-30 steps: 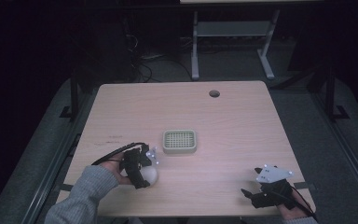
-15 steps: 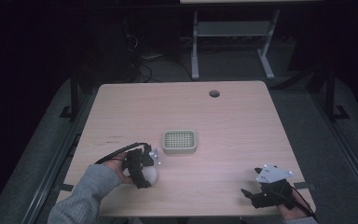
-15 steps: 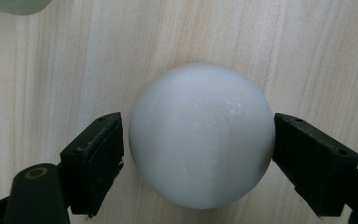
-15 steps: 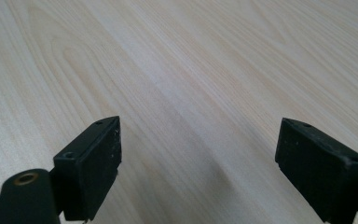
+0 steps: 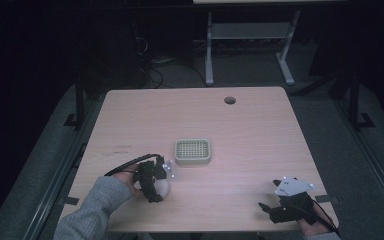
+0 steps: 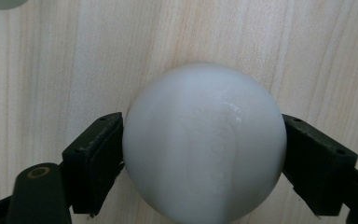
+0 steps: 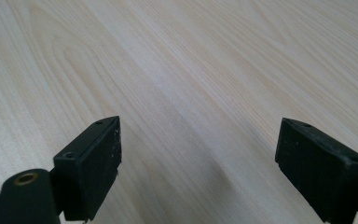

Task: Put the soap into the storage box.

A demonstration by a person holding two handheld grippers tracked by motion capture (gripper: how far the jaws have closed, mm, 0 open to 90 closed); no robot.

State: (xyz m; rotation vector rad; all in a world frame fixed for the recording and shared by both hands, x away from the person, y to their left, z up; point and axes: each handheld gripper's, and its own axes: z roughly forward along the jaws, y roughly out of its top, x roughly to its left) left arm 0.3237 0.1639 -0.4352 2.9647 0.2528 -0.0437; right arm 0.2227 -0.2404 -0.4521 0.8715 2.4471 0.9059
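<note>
Two black fingers [image 6: 95, 163] of your left gripper [image 5: 152, 181] pinch the white ball [image 6: 204, 144] at its widest girth, at about seven o'clock on the desk [image 5: 260, 135], just below the small slatted tray [image 5: 192, 151]. It looks smooth, glossy and hard, likely light, so it could squirt out; keep the pads on the equator and squeeze evenly. Your right gripper [image 5: 286, 207] rests at five o'clock, its fingers spread over bare wood. Compared with a second ago, the ball and both grippers have barely shifted.
</note>
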